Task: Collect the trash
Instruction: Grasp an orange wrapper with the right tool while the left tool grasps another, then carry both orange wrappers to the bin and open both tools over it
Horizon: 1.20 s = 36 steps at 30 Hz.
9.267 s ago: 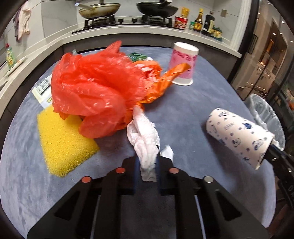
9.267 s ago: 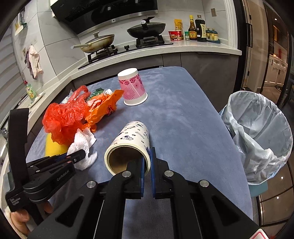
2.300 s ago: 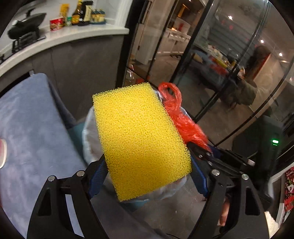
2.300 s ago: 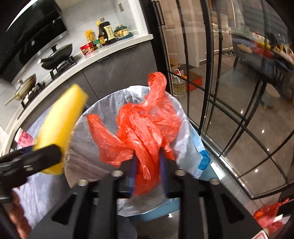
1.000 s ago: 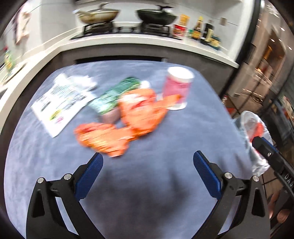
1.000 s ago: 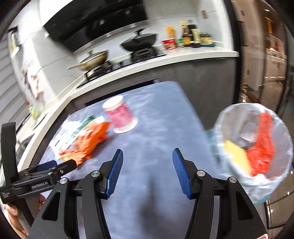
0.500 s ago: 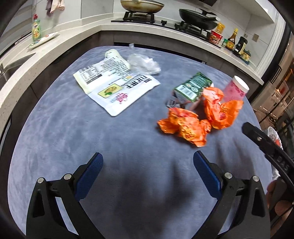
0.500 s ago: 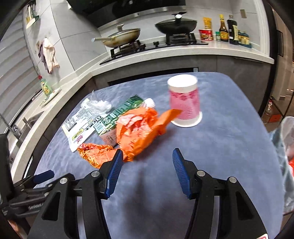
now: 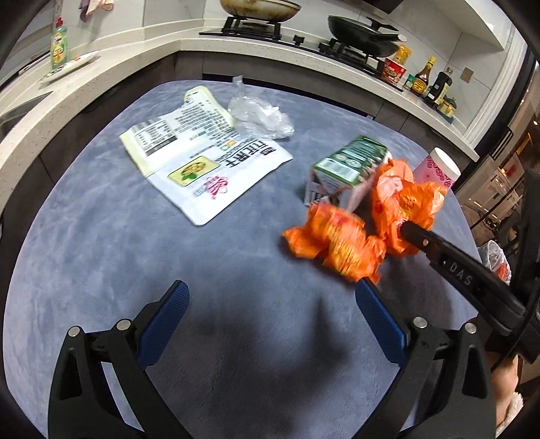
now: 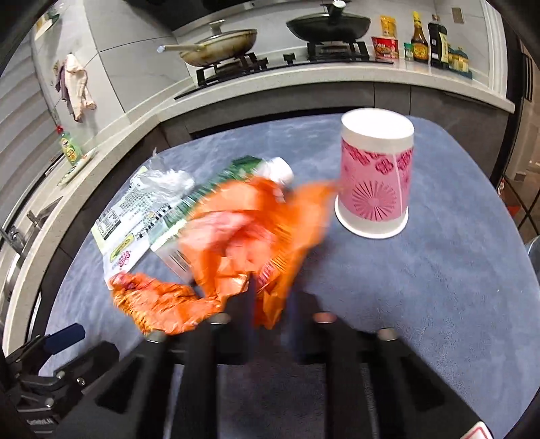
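- Your right tongs [image 10: 270,304] are smeared by motion, so their tips are hard to make out; the jaws are closing with a fold of the orange plastic bag [image 10: 249,236] between them.
- That bag is blurred too, and it hides part of the green carton [image 9: 347,162] behind it.
- Your left tongs [image 9: 270,314] stand spread wide above bare table [image 9: 101,253], holding nothing.
- A crumpled orange wrapper [image 9: 337,239] lies on the table just beside the bag, touching it as far as you can see.
- The pink paper cup [image 10: 374,182] stands upside down, near the bag's far tip; the left view cuts off most of it.
- A flat printed packet [image 9: 202,169] and clear plastic film [image 9: 260,118] lie further back.
- The table has a blue-grey, cloth-like top; behind it a pale worktop carries a hob with two pans [image 10: 324,23], bottles and a green dish-soap bottle [image 9: 59,45].
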Each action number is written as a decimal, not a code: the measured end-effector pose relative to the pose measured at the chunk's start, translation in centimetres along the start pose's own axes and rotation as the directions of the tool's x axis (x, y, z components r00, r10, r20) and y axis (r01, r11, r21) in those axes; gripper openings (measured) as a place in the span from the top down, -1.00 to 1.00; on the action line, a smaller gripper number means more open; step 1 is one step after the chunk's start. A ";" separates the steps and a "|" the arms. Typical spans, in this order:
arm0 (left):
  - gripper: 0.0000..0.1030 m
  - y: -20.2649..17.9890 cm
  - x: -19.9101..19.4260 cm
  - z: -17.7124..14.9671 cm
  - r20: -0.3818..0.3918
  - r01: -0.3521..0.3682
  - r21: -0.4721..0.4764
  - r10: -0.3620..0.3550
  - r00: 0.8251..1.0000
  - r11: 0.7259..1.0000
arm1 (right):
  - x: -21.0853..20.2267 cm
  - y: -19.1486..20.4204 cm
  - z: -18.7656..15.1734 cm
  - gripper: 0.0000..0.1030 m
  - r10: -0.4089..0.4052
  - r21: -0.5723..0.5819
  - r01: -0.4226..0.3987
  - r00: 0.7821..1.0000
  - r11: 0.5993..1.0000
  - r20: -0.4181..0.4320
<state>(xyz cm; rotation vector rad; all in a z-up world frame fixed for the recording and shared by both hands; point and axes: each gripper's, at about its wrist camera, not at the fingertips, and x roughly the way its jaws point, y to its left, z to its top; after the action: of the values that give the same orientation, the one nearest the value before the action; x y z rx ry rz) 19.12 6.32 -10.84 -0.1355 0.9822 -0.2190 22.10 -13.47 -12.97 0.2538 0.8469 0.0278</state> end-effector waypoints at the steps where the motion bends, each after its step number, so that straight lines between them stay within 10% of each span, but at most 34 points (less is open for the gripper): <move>1: -0.85 -0.3 0.1 0.1 0.001 0.001 0.009 -0.001 1.000 1.000 | -0.3 -0.4 -0.1 0.80 -0.003 0.006 0.003 1.000 1.000 0.009; 14: -0.85 -4.7 4.8 2.5 -0.024 0.022 0.060 -0.020 1.000 0.998 | -7.1 -4.1 -1.2 0.81 -0.072 0.032 0.069 0.991 0.997 0.110; 22: -0.17 -5.2 4.4 1.7 -0.043 0.053 0.064 -0.051 0.998 0.997 | -9.0 -6.3 -2.8 0.81 -0.075 0.075 0.067 0.992 0.995 0.106; 36: -0.05 -8.9 -1.2 0.2 0.017 0.110 0.159 -0.114 0.993 0.981 | -11.8 -8.4 -4.5 0.81 -0.089 0.129 0.072 0.987 0.989 0.133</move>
<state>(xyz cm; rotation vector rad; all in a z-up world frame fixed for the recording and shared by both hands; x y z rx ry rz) 17.59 -2.05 -7.87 -0.0482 0.9281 -0.3963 10.30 -22.09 -9.10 0.3336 0.7210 -0.1172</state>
